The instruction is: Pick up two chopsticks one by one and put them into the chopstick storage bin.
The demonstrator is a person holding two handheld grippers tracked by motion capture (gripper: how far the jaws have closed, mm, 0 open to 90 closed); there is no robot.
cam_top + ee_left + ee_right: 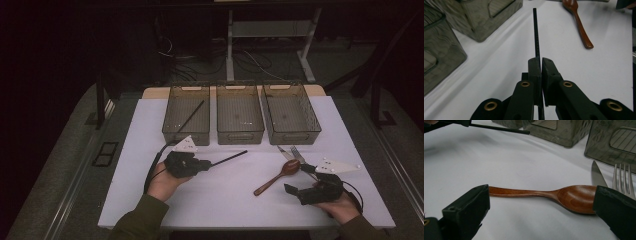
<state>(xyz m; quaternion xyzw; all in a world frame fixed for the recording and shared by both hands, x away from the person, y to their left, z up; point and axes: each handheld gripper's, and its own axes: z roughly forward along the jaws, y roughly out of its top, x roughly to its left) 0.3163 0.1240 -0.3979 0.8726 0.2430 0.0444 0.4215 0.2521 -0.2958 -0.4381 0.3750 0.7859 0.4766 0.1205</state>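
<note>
Your left gripper (206,163) is squeezed tight on a thin black stick (227,158). In the left gripper view the two black jaws are pressed together with the stick (536,32) pinched between them. The stick pokes straight out past the tips, over the white table (215,200). In the high view it points to the right and a bit away from you, toward the middle of the table.

Your right gripper (300,178) has its jaws wide apart and holds nothing. A brown wooden spoon (278,175) lies flat on the table in front of it. In the right gripper view the spoon (544,195) stretches across the gap between the two jaws. Its handle end sits by one jaw and its bowl sits by the other. You cannot tell if the jaws touch it.

Just past the spoon's bowl lie a knife (597,175) and a fork (622,178), side by side.

Three see-through bins (240,114) stand in a row at the far side of the table. The left bin (186,113) has another black stick (190,118) leaning in it.
</note>
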